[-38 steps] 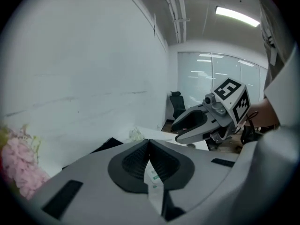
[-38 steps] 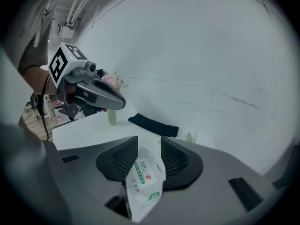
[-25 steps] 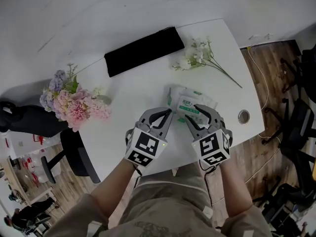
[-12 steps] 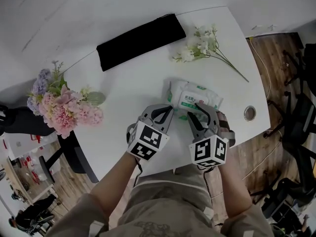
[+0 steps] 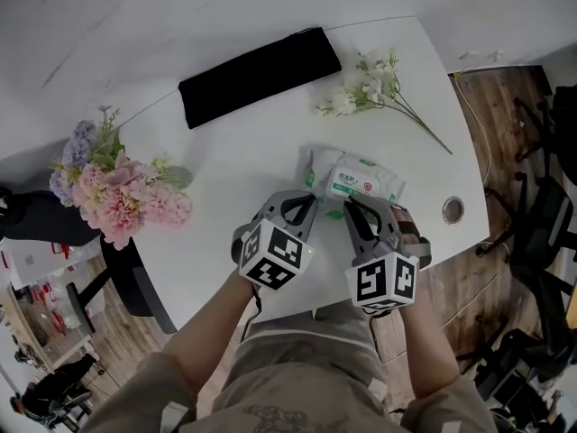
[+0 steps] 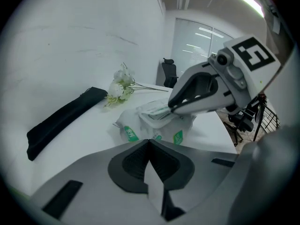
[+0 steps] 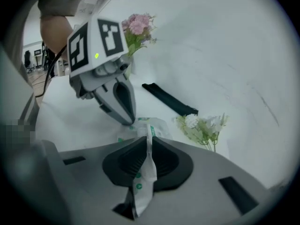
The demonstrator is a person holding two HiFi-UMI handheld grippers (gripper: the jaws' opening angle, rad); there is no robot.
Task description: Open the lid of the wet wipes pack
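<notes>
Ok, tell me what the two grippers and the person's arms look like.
Both the left gripper and right gripper are grey plastic, with two tapering jaws lined with black ribbed pads. Each carries a white cube printed with black square markers; the left one shows a small green light. A thin dark cable hangs under each. The person wears khaki sleeves.

White table (image 5: 243, 165) bears: black cloth (image 5: 260, 77); white sprig (image 5: 374, 88); pink bouquet (image 5: 122, 197); wet wipes pack (image 5: 361, 180).
</notes>
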